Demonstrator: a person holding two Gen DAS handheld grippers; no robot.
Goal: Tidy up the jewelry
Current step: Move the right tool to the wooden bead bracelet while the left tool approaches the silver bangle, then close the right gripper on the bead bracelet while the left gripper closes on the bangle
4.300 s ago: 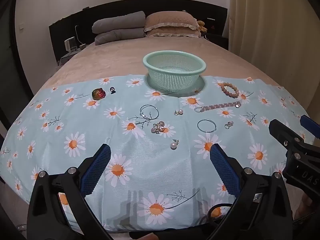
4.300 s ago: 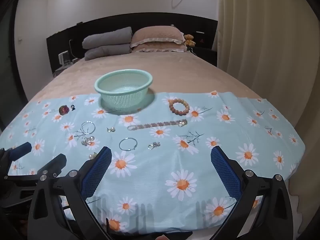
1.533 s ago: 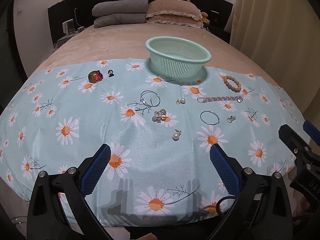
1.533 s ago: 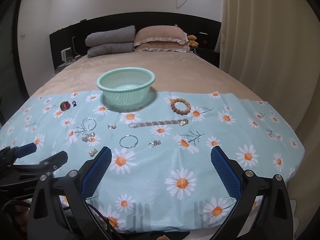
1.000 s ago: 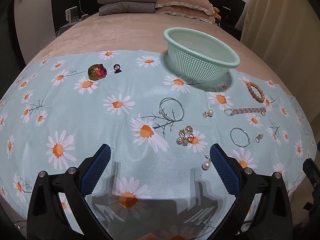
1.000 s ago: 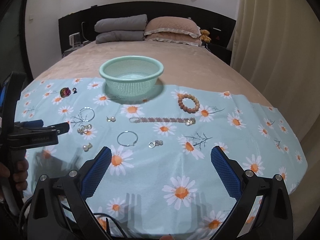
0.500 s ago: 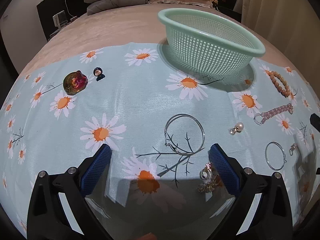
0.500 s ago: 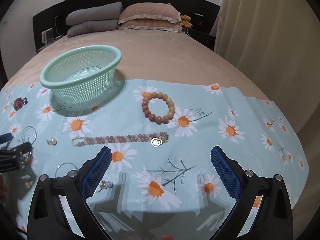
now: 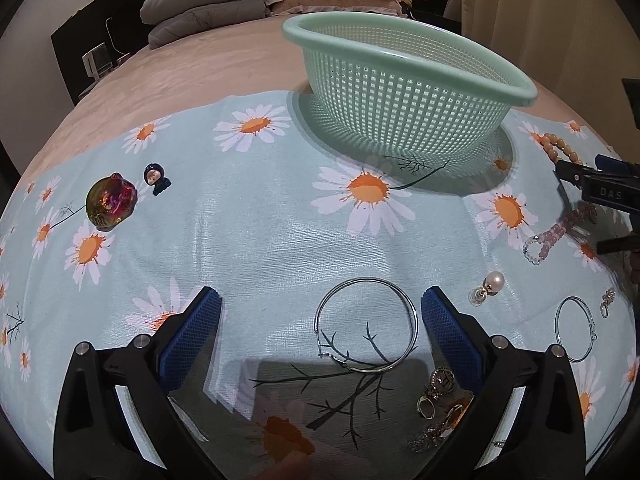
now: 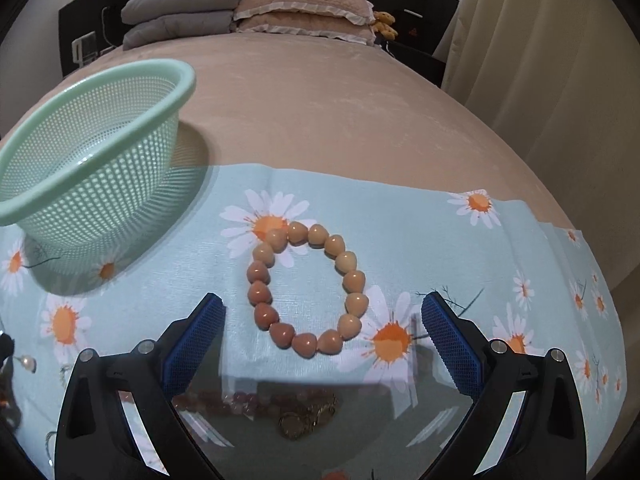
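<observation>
Two tools, both spread wide and holding nothing. The left tool (image 9: 320,312) hangs low over the daisy cloth (image 9: 248,216) on the bed, a silver hoop (image 9: 366,324) lying between its fingers. The right tool (image 10: 323,322) straddles the peach bead bracelet (image 10: 306,292). The mint basket (image 9: 404,80) stands on the cloth beyond both.

Ahead of your tools, a tan bed (image 10: 320,120) carries stacked pillows (image 10: 248,12) at its far end and a daisy-print cloth (image 9: 260,240) just under your fingers, with a green basket (image 9: 404,92) and scattered jewelry resting on that cloth.
</observation>
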